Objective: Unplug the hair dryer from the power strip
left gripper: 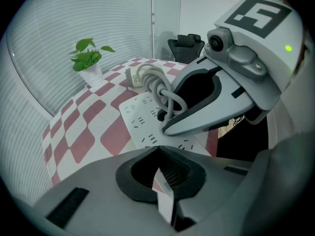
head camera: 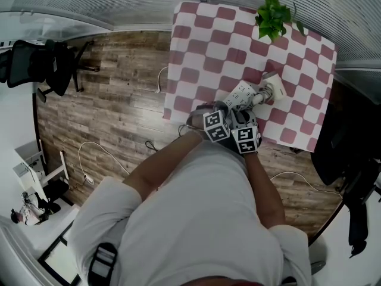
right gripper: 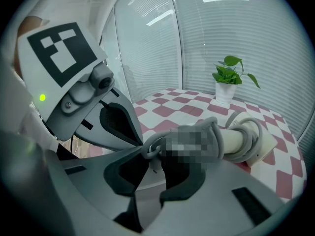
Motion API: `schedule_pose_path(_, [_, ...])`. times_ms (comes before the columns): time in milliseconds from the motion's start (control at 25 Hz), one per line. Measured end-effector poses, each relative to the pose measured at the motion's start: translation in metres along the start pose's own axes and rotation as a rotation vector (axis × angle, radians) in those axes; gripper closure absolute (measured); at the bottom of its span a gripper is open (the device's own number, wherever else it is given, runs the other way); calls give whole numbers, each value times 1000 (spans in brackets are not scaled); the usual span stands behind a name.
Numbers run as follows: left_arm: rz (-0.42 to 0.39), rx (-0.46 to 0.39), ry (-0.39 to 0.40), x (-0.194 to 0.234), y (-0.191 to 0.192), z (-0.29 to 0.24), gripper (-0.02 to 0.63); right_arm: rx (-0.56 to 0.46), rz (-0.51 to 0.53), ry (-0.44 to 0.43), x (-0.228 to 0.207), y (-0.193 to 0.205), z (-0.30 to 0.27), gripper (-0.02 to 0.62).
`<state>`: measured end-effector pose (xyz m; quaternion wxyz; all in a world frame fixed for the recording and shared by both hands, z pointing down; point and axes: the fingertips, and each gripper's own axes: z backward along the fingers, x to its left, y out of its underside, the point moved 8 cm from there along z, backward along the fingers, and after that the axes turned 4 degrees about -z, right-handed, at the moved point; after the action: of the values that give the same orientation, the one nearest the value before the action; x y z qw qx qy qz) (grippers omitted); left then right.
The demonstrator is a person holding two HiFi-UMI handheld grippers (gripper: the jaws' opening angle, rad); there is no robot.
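Pot [left gripper: 92, 75] w/ plant [left gripper: 88, 56] | L claw [left gripper: 158, 150] clamped on pwr strip [left gripper: 141, 121] edge | R claw [right gripper: 153, 157] apart round plug [left gripper: 161, 115]

The cream hair dryer [head camera: 272, 88] lies on its side, on the near side of the potted plant [head camera: 272, 11], with its grey cord [left gripper: 158, 82] wound in loops round the handle. The white power strip [head camera: 240, 94] lies flat, farther from the plant, just beside the dryer. The cord's end comes down onto 1 of its socket rows.
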<state>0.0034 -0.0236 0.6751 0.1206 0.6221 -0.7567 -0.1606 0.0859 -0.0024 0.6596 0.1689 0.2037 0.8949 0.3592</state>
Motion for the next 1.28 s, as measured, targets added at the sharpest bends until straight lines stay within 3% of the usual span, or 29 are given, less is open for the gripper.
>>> schedule_pose_path(400, [-4, 5, -5, 0, 0, -3, 577, -17, -12, 8, 0, -1, 3, 509])
schedule_pose_path(640, [-9, 6, 3, 0, 3, -3, 577, -105, 1, 7, -4, -35, 13, 509])
schedule_pose_path(1280, [12, -5, 15, 3, 1, 2, 577, -83, 11, 4, -2, -29, 17, 508])
